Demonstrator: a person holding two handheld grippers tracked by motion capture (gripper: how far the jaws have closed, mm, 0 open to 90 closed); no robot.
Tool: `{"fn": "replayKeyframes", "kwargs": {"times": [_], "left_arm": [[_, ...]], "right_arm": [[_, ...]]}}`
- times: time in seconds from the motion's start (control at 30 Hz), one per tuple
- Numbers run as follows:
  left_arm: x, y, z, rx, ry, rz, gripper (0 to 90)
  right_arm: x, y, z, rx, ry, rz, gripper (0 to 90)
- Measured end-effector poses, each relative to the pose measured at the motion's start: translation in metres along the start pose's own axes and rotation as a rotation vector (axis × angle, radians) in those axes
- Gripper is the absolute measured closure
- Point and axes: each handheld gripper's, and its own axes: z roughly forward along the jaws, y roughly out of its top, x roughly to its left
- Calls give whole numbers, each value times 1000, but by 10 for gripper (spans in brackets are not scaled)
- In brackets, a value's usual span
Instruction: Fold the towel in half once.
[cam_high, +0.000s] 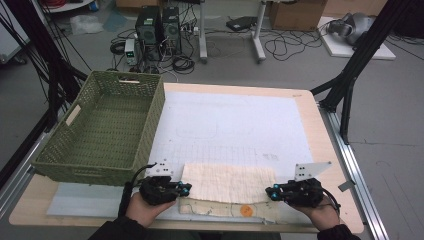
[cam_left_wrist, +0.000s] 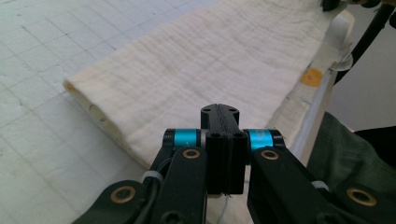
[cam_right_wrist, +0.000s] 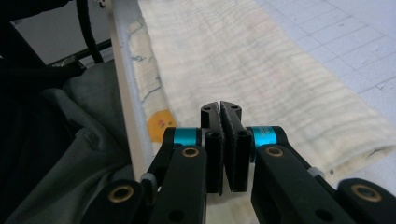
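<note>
A folded cream cloth (cam_high: 227, 182) (cam_left_wrist: 210, 56) (cam_right_wrist: 261, 70) lies flat near the table's front edge. A thinner cream layer with an orange spot (cam_high: 245, 210) (cam_left_wrist: 312, 76) (cam_right_wrist: 160, 122) sticks out beneath it toward the person. My left gripper (cam_high: 186, 190) (cam_left_wrist: 219, 109) is at the cloth's left end, low over its near corner, jaws pressed together. My right gripper (cam_high: 270, 192) (cam_right_wrist: 220, 106) sits at the cloth's right end, also shut. I see no fabric pinched between either pair of jaws.
A green woven basket (cam_high: 150, 127) with nothing in it stands at the left, close to my left hand. A white gridded mat (cam_high: 230, 120) covers the wooden table behind the cloth. The table's front edge (cam_high: 200, 225) runs just below both hands.
</note>
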Motion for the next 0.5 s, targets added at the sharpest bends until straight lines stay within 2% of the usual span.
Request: {"fn": "replayKeyframes", "kwargs": {"times": [0.13,0.23,0.27,0.3,0.33,0.43,0.5], "left_arm": [[-6,-6,-5,11,-16,7,892],[-8,-12,2,55,-22,18,887],[-7,-13,5,58,-19,11,856],[-5,-13,5,55,-17,13,807],[-4,-11,6,41,-4,12,779],[2,-3,7,2,51,27,721],[8,3,9,-26,89,25,712]], "right_arm": [[9,-4,-9,-8,19,3,881],[11,-13,-1,44,66,16,873],[12,-17,4,79,71,17,844],[12,-20,7,90,69,21,821],[10,-21,8,78,76,33,807],[1,-16,4,32,29,54,733],[-7,-10,0,10,-30,50,706]]}}
